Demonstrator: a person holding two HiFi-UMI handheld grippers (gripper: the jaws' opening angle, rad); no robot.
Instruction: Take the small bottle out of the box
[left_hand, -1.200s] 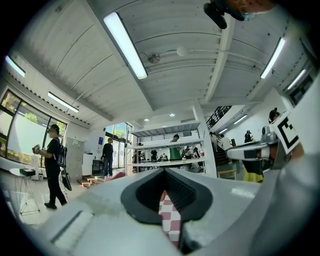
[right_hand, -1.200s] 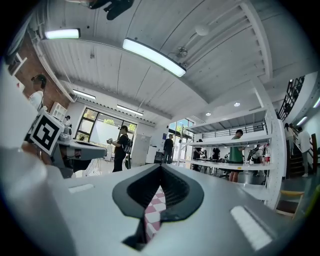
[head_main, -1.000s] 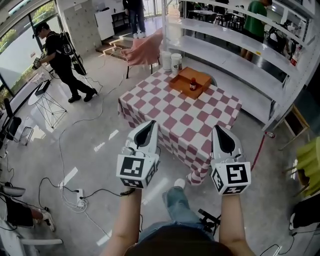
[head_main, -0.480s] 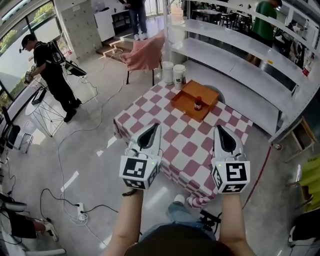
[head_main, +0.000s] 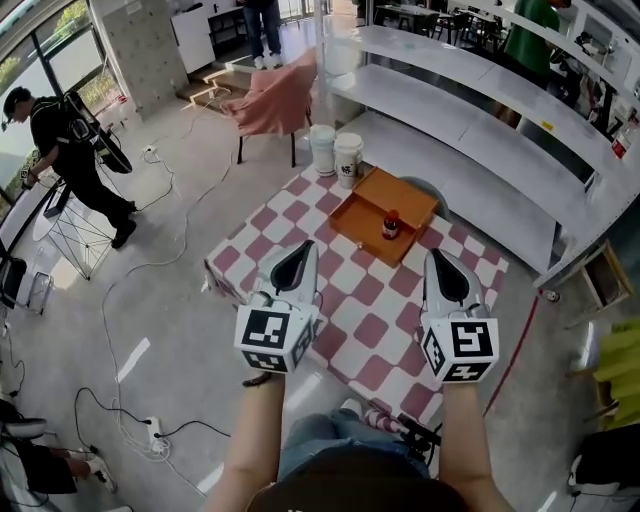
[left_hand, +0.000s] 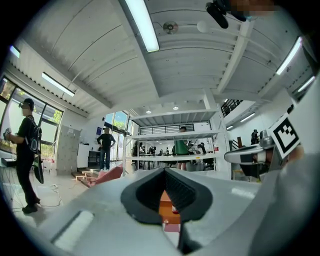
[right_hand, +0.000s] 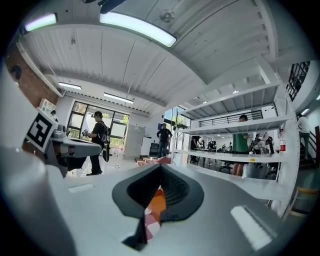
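Head view, and far left a person in black (head_main: 60, 140) stands on the floor among trailing cables. Moving across, a pink-draped chair (head_main: 268, 105) sits beyond the worktop (head_main: 372, 330), which wears a red-and-white checked cloth. Left gripper (head_main: 300, 250) hovers over the worktop's near-left part. Its jaws are together with nothing between them, and the left gripper view shows the pads meeting at the tip. Beyond it, two white buckets (head_main: 335, 152) stand just past the worktop's far corner. Next comes the orange box (head_main: 360, 215), open-topped, at the far end of the worktop. And there's the small bottle (head_main: 390, 225), reddish, upright inside that box. Both grippers are well apart from it. Right gripper (head_main: 441, 262) hovers over the worktop's near-right part, jaws pressed together too, gripping nothing. Far right, long white shelving (head_main: 480, 130) runs along behind the worktop.
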